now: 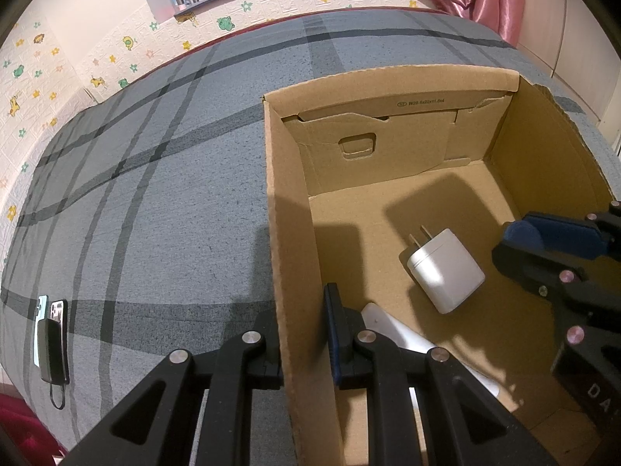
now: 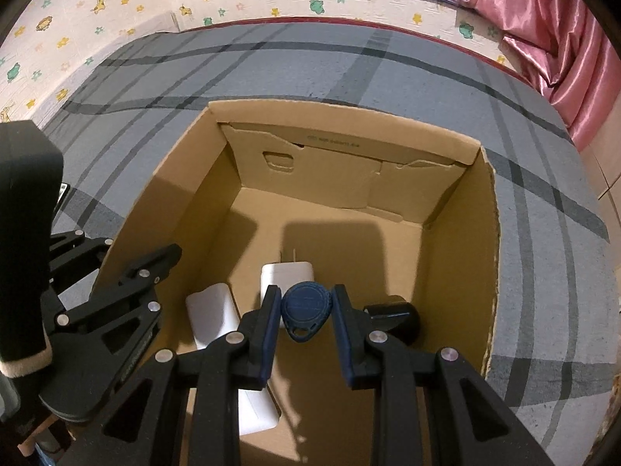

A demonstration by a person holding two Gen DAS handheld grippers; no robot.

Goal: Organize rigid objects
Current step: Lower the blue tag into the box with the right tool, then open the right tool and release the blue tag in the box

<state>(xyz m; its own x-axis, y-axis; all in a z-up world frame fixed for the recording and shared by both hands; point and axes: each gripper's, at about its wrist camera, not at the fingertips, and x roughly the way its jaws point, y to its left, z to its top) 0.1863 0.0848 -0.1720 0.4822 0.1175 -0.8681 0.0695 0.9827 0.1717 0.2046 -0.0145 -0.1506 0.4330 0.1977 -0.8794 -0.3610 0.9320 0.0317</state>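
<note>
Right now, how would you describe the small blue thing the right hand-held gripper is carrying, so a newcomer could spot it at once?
Find the open cardboard box on the grey plaid bedspread. Above its floor, the right hand-held gripper is shut on a dark blue teardrop-shaped key fob, round at the top and tapering to a looped tip. Its neighbours in the box are white blocks, such as the pronged charger, and a black cylinder.
</note>
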